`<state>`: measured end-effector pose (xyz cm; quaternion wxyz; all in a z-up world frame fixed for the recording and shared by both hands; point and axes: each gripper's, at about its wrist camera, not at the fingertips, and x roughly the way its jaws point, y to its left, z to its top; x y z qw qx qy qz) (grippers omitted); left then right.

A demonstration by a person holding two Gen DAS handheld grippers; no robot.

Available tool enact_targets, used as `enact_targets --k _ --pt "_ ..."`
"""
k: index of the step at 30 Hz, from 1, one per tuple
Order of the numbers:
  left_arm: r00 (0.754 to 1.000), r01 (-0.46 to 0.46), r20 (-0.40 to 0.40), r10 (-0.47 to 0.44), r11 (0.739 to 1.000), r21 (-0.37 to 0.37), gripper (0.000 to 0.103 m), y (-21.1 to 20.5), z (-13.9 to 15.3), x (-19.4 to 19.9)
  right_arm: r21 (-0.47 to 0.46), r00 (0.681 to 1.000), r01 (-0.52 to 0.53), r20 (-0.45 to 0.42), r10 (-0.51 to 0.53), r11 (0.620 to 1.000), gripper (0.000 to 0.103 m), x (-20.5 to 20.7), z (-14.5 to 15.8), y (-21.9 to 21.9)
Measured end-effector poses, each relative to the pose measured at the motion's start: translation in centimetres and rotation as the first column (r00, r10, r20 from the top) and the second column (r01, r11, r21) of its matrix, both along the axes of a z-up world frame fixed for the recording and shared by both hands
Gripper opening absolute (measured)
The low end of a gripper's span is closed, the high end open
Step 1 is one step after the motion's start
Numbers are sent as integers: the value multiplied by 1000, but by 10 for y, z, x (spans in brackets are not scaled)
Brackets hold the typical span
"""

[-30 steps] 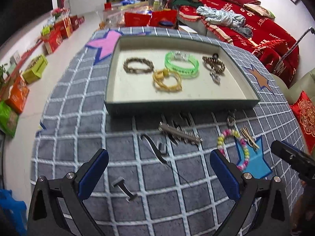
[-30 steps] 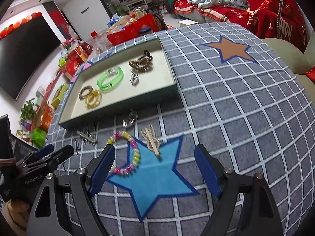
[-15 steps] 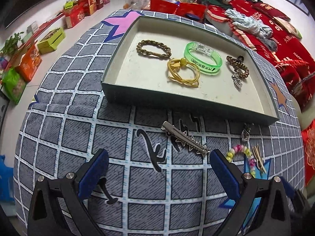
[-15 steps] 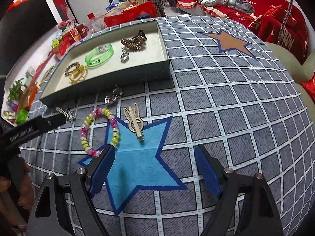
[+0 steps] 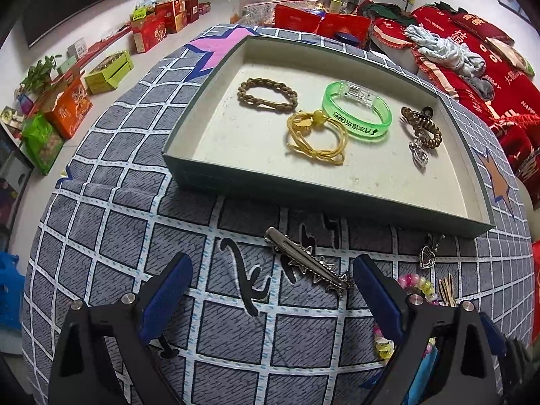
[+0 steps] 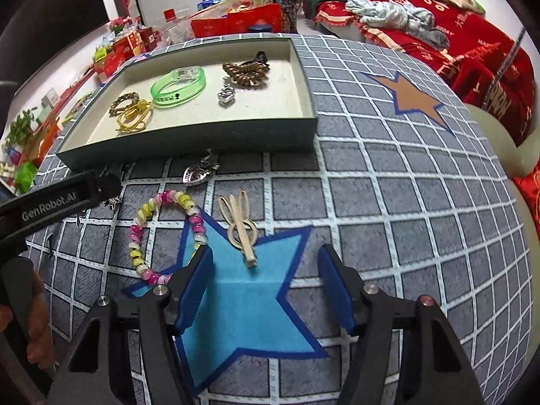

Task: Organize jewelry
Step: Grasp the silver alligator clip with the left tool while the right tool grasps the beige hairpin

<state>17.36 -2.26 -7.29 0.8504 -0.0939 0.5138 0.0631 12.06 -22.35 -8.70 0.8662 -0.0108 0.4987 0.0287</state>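
A shallow grey-green tray [image 5: 324, 199] [image 6: 189, 141] holds a brown braided bracelet [image 5: 266, 96], a green bangle [image 5: 357, 114] [image 6: 179, 86], a yellow cord bracelet [image 5: 317, 138], a bronze coil hair tie [image 5: 422, 128] and a silver charm [image 5: 418, 155]. In front of the tray lie a silver spiked hair clip [image 5: 307, 263], a heart pendant [image 5: 427, 260] [image 6: 197, 173], a bead bracelet [image 6: 165, 236] and a beige hair clip [image 6: 239, 226]. My left gripper [image 5: 271, 297] is open just before the silver clip. My right gripper [image 6: 266, 287] is open just before the beige clip.
The jewelry lies on a grey checked cloth [image 6: 388, 182] with a blue star [image 6: 243, 307] and a brown star [image 6: 411, 98]. A red sofa [image 5: 479, 54] is at the right. Boxes [image 5: 67, 108] stand on the floor at the left.
Both grippers have moved forward and lower toward the table. The silver clip now lies between the left fingers' line, and the beige clip is nearer the right gripper. Both stay open.
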Motion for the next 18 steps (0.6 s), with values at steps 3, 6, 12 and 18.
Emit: enact_targets --k 3,6,12,18 --pt "999 32 17 -32 998 45 93 -6 1 -2 -14 1000 -22 4 22 1000 54 1 1 6" --pt "997 65 35 -67 996 61 81 -7 3 -4 -12 999 -37 4 37 999 45 1 2 10" --pt "980 184 68 -188 981 65 44 -11 7 -11 -5 999 -53 1 53 999 15 -3 3 15" --pt "952 291 94 -292 957 21 34 -4 11 -24 10 999 -53 -3 53 999 10 -10 3 13"
